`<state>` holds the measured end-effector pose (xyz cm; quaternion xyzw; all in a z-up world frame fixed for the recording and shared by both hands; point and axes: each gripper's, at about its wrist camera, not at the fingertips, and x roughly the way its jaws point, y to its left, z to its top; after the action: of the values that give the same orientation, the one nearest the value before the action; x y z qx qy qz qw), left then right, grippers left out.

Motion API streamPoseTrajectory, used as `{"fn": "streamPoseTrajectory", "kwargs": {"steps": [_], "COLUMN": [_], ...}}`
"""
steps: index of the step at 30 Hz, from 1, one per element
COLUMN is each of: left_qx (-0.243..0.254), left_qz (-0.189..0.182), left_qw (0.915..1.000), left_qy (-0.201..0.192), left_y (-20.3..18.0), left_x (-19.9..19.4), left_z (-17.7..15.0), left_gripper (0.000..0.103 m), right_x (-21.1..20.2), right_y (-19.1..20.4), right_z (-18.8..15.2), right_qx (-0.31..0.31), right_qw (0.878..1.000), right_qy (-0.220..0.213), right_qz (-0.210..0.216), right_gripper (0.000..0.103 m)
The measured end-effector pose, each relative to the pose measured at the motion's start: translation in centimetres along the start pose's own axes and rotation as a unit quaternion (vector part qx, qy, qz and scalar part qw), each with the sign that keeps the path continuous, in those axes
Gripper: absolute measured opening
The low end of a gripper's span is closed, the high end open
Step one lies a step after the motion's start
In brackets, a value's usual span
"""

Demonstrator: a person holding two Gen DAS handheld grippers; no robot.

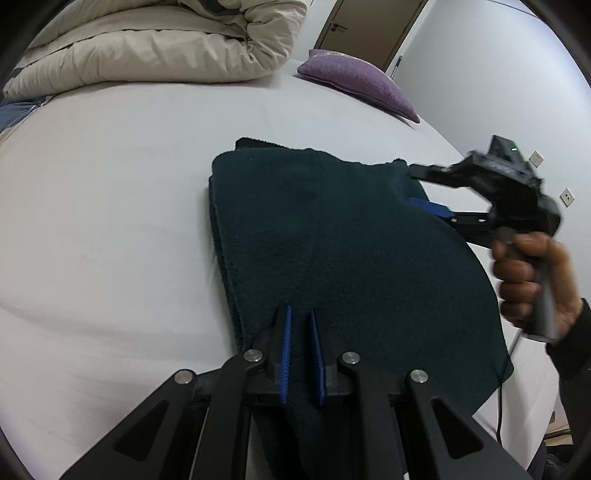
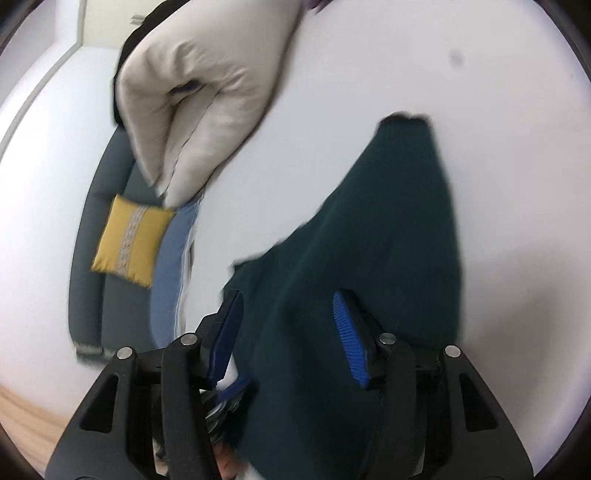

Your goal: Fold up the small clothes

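A rolled-up beige duvet (image 1: 155, 40) sits bunched at the far end of the bed (image 1: 110, 206), whose white sheet is pulled smooth. Beside the duvet, near the far corner, lies a purple cushion (image 1: 358, 83). Behind it stands a brown door (image 1: 373, 27) with a dark handle, set in a pale wall (image 1: 491, 74) that carries two sockets (image 1: 567, 196). Over by the blue-grey headboard (image 2: 99, 266) a yellow cushion (image 2: 131, 240) with a pale central band leans next to a blue pillow (image 2: 171, 273). Wooden flooring (image 2: 22, 417) shows below.
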<state>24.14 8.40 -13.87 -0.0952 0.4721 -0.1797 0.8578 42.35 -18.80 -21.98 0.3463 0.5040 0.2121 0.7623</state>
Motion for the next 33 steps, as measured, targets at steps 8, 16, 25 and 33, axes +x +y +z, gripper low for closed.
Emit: {"fn": "streamPoseTrajectory", "kwargs": {"steps": [8, 16, 25, 33], "left_qx": [0.018, 0.027, 0.031, 0.027], "left_qz": [0.023, 0.041, 0.045, 0.044], "left_qw": [0.9996, 0.9988, 0.9985, 0.9987], "left_qy": [-0.001, -0.001, -0.003, -0.006], "left_y": [-0.9, -1.4, -1.7, -1.8], "left_x": [0.0, 0.1, 0.1, -0.1], "left_z": [-0.4, -0.3, -0.5, -0.5], "left_gripper": [0.015, 0.015, 0.015, 0.015], "right_x": [-3.9, -4.8, -6.1, -9.1], "right_y": [-1.4, 0.1, -0.3, 0.6], "right_z": [-1.0, -13.1, -15.7, -15.3], "right_qx": [0.016, -0.087, -0.09, -0.088], "right_qw": [0.998, 0.99, 0.99, 0.992], "right_qy": [-0.063, 0.084, 0.079, 0.016], "right_qz": [0.025, 0.073, 0.078, 0.093], "right_gripper": [0.046, 0.047, 0.056, 0.058]}}
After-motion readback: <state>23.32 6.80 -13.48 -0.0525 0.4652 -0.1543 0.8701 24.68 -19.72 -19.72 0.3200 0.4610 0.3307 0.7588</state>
